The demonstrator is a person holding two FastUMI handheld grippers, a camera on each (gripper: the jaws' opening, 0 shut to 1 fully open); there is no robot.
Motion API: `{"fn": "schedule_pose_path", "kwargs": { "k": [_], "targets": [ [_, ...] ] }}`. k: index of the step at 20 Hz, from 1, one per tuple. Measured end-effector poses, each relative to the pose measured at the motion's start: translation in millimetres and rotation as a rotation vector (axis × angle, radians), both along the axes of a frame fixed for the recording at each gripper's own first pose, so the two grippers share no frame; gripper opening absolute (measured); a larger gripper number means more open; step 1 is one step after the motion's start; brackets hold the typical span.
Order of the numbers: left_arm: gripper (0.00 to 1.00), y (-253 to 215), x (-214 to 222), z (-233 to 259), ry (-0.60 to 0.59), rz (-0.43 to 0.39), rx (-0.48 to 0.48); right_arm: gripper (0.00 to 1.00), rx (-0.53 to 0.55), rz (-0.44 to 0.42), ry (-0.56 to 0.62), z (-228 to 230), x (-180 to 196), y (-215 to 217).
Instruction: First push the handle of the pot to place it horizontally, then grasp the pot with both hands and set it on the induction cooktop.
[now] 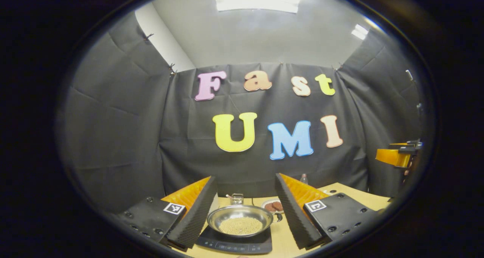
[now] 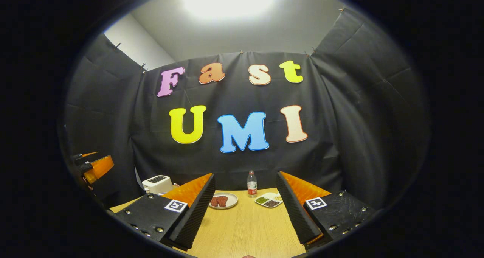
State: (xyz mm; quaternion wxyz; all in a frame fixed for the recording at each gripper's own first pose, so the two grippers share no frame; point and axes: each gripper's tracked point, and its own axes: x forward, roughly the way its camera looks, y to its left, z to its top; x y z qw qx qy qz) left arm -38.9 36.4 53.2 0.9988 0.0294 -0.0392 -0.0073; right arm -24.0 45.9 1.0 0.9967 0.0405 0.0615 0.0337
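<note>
Pot point(image 1: 240, 218) resting on the induction cooktop point(image 1: 234, 243), both tongs raised and spread apart, gripping nothing.

In the left gripper view: left gripper point(image 1: 245, 214) wide open, stainless pot with pale round grains inside sitting between and beyond its two fingers, on the dark cooktop on the wooden table point(image 1: 281, 239); pot handle point(image 1: 237, 198) pointing away at the far rim; small plate of brown patties point(image 1: 274, 206) just behind the pot; right gripper point(image 1: 397, 156) seen far off to the right. In the right gripper view: right gripper point(image 2: 245, 212) likewise open over bare table, with patties plate, bottle point(image 2: 252, 184) and divided dish point(image 2: 269, 199) ahead between the fingers, white toaster point(image 2: 158, 184) beyond the left finger.
</note>
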Motion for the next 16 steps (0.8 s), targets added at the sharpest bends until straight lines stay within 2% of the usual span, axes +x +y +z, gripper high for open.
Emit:
{"fn": "schedule_pose_path", "kwargs": {
  "k": [2,3,4,6,7,8,16],
  "targets": [
    [0.94,-0.1,2.6,3.5,-0.013,0.001,-0.001,0.98,-0.002,0.005,0.009,-1.4,0.2,1.9],
    [1.0,-1.0,3.1,5.0,-0.017,-0.003,-0.006,0.98,0.0,0.006,0.013,-2.4,0.7,1.9],
    [0.94,-2.0,2.8,6.4,-0.019,-0.005,-0.012,0.98,0.002,0.002,0.013,-1.0,1.6,0.6],
    [0.99,-1.0,4.4,4.0,-0.019,-0.005,-0.012,0.98,0.003,-0.005,0.008,0.9,2.9,-2.0],
    [0.94,0.8,4.8,4.5,-0.017,-0.001,-0.009,0.98,0.003,-0.007,0.009,-0.7,2.0,-2.6],
    [1.0,0.3,5.1,3.0,-0.015,-0.003,-0.007,0.98,0.005,-0.009,0.01,-0.8,1.8,-3.5],
    [1.0,-3.7,8.0,0.7,-0.008,-0.013,0.001,0.98,0.021,-0.031,0.009,-0.1,1.6,-9.5]
  ]
}}
